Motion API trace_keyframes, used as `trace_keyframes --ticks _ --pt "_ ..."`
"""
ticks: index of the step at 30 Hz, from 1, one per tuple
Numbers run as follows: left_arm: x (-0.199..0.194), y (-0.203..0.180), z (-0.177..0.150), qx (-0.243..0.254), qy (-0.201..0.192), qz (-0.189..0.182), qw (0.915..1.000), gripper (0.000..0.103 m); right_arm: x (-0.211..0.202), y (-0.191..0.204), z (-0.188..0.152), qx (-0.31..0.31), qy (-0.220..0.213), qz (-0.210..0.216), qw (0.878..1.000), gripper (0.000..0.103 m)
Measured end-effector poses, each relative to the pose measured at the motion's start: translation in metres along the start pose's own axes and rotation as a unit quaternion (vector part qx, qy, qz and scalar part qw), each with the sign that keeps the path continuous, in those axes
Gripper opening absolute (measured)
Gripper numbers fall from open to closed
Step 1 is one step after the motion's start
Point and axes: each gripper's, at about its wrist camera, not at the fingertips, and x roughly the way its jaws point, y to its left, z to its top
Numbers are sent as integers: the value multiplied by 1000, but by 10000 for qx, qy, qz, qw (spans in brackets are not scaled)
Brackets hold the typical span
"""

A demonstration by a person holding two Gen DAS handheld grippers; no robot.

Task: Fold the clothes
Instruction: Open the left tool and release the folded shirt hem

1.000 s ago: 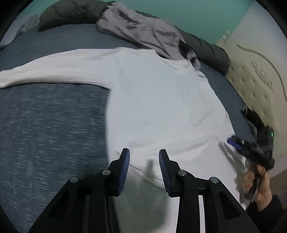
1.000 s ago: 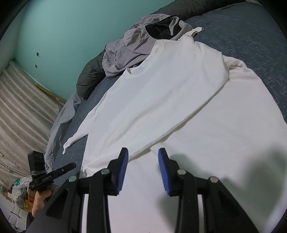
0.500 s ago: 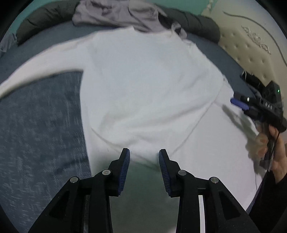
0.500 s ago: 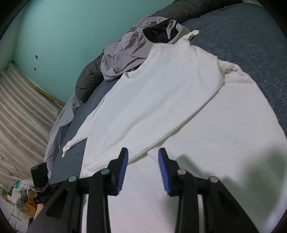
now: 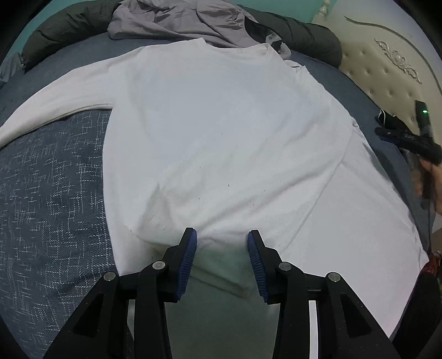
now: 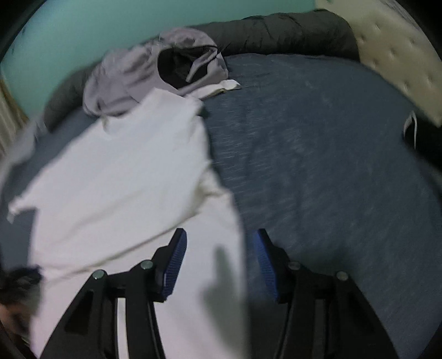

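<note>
While the white long-sleeved cotton shirt is lying spread flat on the dark blue woven bed, its hem edge is sitting between the left claw, whose fingers are standing apart and empty. Closing there is risking pinching only one layer and dragging wrinkles. The right claw is also gaping, straddling the shirt's side edge. I am counting one white shirt, one crumpled grey garment, two claws.

White shirt on navy white-flecked bedspread, grey jacket, teal wall, blue-padded claws.
</note>
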Motion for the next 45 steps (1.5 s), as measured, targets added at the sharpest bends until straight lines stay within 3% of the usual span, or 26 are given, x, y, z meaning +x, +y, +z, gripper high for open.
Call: trace_keyframes --ticks 8,15,17,18,19,22,31,37,42,45 --pt "4 7 -1 -85 49 -90 9999 42 48 21 16 -1261 286 -635 9896 52" --pt "2 10 -1 -61 64 -100 9999 42 75 28 24 -1554 329 -957 9827 51" --pt "3 10 0 -63 67 -110 9999 42 73 18 27 -1379 194 -963 9856 46" --pt "4 10 1 -67 69 -118 9999 42 72 11 27 -1225 141 -937 9879 38" --pt "5 10 3 -76 72 -128 9999 42 71 4 27 -1081 106 -865 9903 38" --pt "4 12 3 -83 79 -142 9998 42 66 -16 26 -781 25 -623 9950 38" --pt "-1 19 2 -91 83 -141 9998 42 63 -23 20 -732 51 -228 9970 37" --pt "-9 20 6 -100 0 -135 9999 42 30 -49 28 125 -124 493 9986 37" --pt "-28 23 13 -127 -317 -130 9993 43 19 -29 67 101 -254 624 9977 44" --pt "-29 27 17 -184 -382 -139 9990 43 40 -7 103 68 -195 741 9970 50"
